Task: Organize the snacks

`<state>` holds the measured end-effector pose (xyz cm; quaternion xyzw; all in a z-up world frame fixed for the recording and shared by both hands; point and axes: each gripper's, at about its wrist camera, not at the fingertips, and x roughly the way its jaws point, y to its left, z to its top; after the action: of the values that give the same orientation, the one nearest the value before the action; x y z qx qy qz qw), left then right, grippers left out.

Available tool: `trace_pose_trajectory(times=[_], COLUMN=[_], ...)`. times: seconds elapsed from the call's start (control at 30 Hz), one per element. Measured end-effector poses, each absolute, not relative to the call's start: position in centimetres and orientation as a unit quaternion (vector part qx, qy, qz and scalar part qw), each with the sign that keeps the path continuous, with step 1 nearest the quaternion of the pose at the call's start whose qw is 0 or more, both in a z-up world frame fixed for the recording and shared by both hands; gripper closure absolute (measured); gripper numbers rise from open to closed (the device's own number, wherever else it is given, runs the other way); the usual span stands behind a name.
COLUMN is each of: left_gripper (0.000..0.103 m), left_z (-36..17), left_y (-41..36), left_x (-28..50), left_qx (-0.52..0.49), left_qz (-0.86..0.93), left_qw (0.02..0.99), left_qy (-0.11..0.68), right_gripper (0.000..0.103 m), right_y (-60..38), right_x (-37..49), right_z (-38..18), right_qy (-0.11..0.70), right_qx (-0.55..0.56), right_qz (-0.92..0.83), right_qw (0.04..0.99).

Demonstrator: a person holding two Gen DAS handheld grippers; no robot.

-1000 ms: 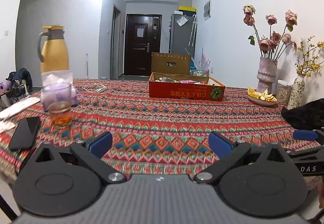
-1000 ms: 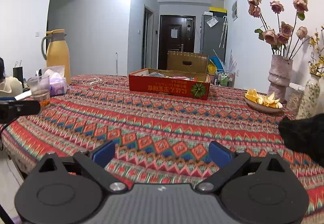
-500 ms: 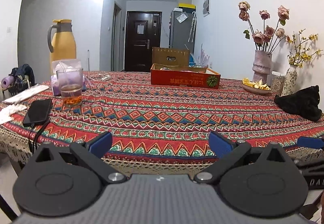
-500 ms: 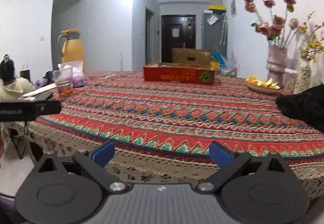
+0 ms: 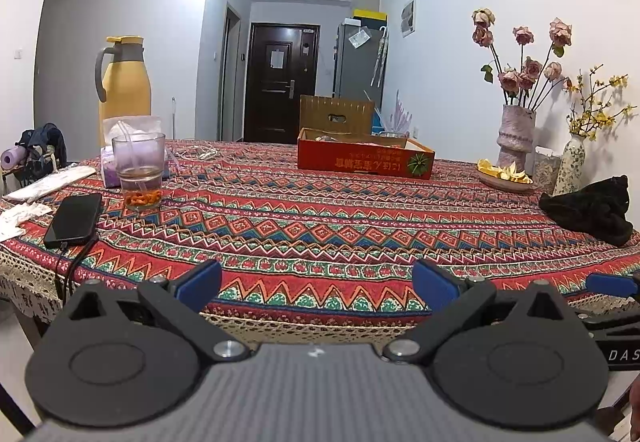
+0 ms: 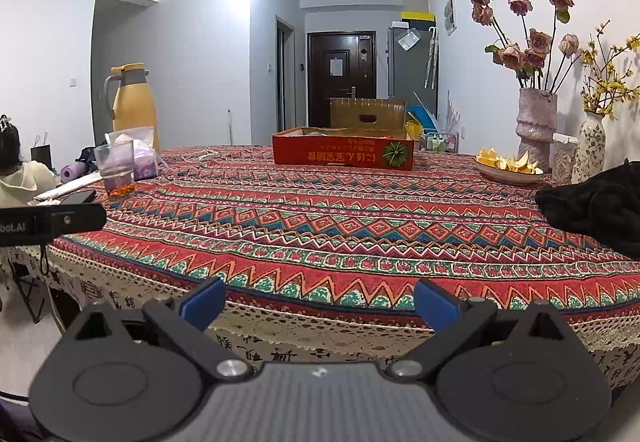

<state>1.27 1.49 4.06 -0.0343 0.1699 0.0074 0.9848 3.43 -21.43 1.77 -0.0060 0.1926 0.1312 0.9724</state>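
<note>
A shallow red cardboard box with snack packets inside rests near the far edge of the patterned tablecloth. My left gripper stands open at the table's near edge, nothing between its blue pads. My right gripper is also open and empty, just off the near edge and level with the lace hem. Both are far from the box. The box's contents are mostly hidden by its wall.
A glass with orange bits, a phone on a cable, a tissue pack and a yellow jug stand at the left. A bowl of peels, two flower vases and a black cloth are at the right. A person sits at the far left.
Both grippers have drawn back from over the table to its near edge, and the right one has dropped lower. Their jaws have stayed open and empty.
</note>
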Motion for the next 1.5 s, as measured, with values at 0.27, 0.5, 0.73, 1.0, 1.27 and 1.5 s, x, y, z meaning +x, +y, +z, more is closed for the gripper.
trace_pose_trajectory(times=[0.27,0.5,0.73,1.0,1.27,1.5], left_gripper=[0.0,0.0,0.0,0.0,0.0,0.0], left_z=[4.06,4.03,4.02,4.03,4.05,4.07], left_y=[1.55,1.47,1.44,1.38,1.22,1.34], left_x=[1.24,1.16,1.15,1.11,1.0,0.95], left_qx=[-0.033,-0.03,-0.03,-0.029,-0.026,-0.024], left_qz=[0.006,0.004,0.004,0.005,0.004,0.004], left_qw=[0.985,0.985,0.985,0.986,0.986,0.986], left_qy=[0.169,0.168,0.167,0.166,0.165,0.164], right_gripper=[0.002,0.002,0.002,0.002,0.002,0.002], right_y=[-21.41,-21.35,-21.21,-21.07,-21.14,-21.13], right_x=[3.48,3.33,3.31,3.44,3.43,3.49], right_z=[1.64,1.71,1.61,1.54,1.52,1.52], right_qy=[0.194,0.192,0.195,0.197,0.195,0.194], right_qx=[-0.007,-0.007,-0.006,-0.006,0.002,0.002], right_qz=[0.128,0.129,0.131,0.131,0.136,0.136], right_qw=[0.973,0.973,0.972,0.972,0.971,0.971])
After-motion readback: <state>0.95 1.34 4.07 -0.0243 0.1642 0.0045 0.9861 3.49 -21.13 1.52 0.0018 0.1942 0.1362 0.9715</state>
